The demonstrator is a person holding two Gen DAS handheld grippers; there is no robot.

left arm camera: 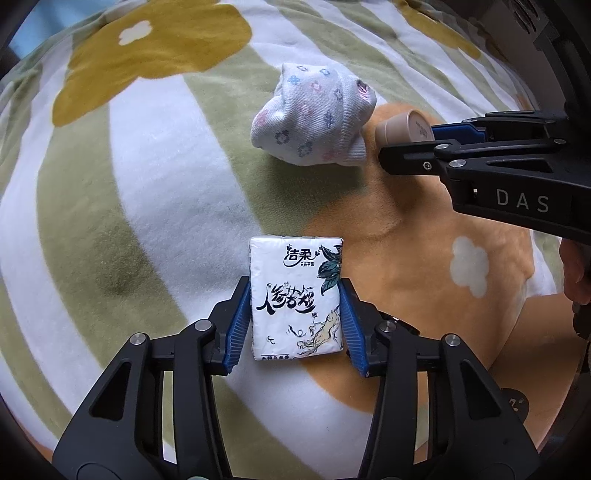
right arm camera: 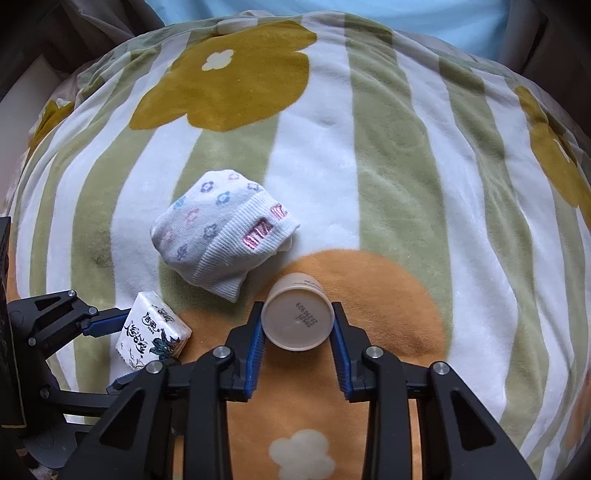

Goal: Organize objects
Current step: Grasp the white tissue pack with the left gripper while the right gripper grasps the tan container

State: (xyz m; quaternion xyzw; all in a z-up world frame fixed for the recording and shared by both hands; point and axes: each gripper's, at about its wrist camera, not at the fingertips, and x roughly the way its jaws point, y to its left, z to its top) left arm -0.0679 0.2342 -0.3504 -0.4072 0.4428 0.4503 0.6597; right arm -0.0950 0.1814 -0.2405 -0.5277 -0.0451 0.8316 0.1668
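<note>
My left gripper (left arm camera: pixel 295 314) is shut on a white tissue pack (left arm camera: pixel 295 299) with black lettering, its blue pads pressing both sides; the pack also shows in the right wrist view (right arm camera: pixel 153 334). My right gripper (right arm camera: pixel 297 325) is shut on a small beige jar (right arm camera: pixel 297 319), held with its base toward the camera; it also shows in the left wrist view (left arm camera: pixel 402 127). A rolled white sock (right arm camera: pixel 221 230) with small flowers lies on the blanket just beyond and left of the jar, and ahead of the tissue pack (left arm camera: pixel 314 116).
Everything rests over a soft striped green-and-white blanket (right arm camera: pixel 388 166) with mustard and orange flower shapes. A light blue surface (right arm camera: pixel 332 14) lies beyond its far edge. Dark furniture (right arm camera: pixel 22 44) borders the far left.
</note>
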